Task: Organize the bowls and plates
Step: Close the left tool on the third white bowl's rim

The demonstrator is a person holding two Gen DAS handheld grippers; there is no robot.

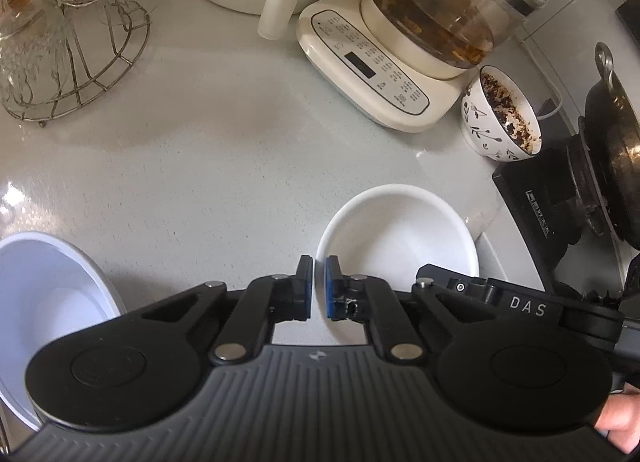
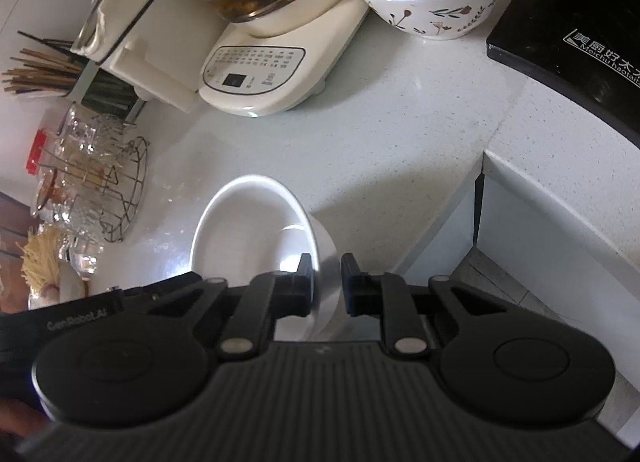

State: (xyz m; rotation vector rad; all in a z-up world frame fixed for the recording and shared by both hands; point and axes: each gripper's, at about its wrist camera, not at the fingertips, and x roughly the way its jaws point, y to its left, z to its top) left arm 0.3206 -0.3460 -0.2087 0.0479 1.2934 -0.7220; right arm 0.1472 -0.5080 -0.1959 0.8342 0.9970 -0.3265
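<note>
In the left wrist view my left gripper (image 1: pixel 319 286) is shut on the near left rim of a white shallow plate (image 1: pixel 400 238), one blue pad inside the rim and one outside. A second white bowl (image 1: pixel 44 294) sits at the lower left. In the right wrist view my right gripper (image 2: pixel 326 282) is shut on the right wall of a white bowl (image 2: pixel 248 230), with the wall between its fingers. The bowl looks tilted above the white counter (image 2: pixel 400 122). The right gripper's arm also shows in the left wrist view (image 1: pixel 520 302), right beside the plate.
A cream electric kettle base with a glass pot (image 1: pixel 384 70) stands behind. A patterned bowl of dark scraps (image 1: pixel 500 114) sits beside it. A black stove with a wok (image 1: pixel 592 166) is at the right. A wire rack of glasses (image 1: pixel 68 42) is at the left. The counter edge drops off (image 2: pixel 480 190).
</note>
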